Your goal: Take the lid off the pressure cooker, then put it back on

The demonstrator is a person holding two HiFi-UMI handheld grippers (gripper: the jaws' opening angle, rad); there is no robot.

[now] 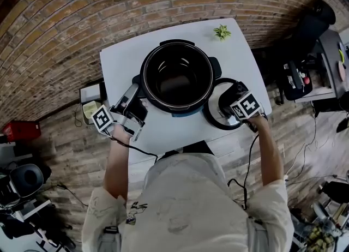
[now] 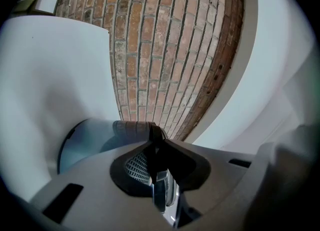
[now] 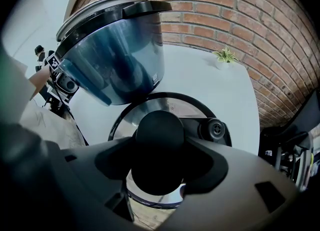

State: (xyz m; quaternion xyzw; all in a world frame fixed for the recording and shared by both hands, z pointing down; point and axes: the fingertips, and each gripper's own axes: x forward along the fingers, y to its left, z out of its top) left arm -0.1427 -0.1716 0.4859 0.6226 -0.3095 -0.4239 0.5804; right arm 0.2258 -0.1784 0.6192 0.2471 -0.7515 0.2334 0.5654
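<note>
Two hand-held grippers, one in each of the person's hands, both over a white table.

1. Left hand-held gripper: held roughly level and aimed at the left flank of the pressure cooker. Its jaws stand nearly together, clamped on the thin black side handle that juts from the cooker's bluish body. The left forearm reaches straight forward from the shoulder, and the marker cube sits at the near end of the tool.

2. Right hand-held gripper: tipped steeply downward over the lid. Its jaws stand wide, and the round black knob fills the gap between them and meets both sides. The right forearm runs forward and slightly inward, with the wrist bent down over the tool.

3. Pressure cooker: upright at the middle of the table and uncovered, with its dark inner pot open to view.

4. Lid: off the cooker, lying flat on the table just to the right of it, knob upward, steam valve beside the knob.

5. Small green plant: at the far right part of the table, well apart from the cooker.

6. Brick wall: behind the table.
</note>
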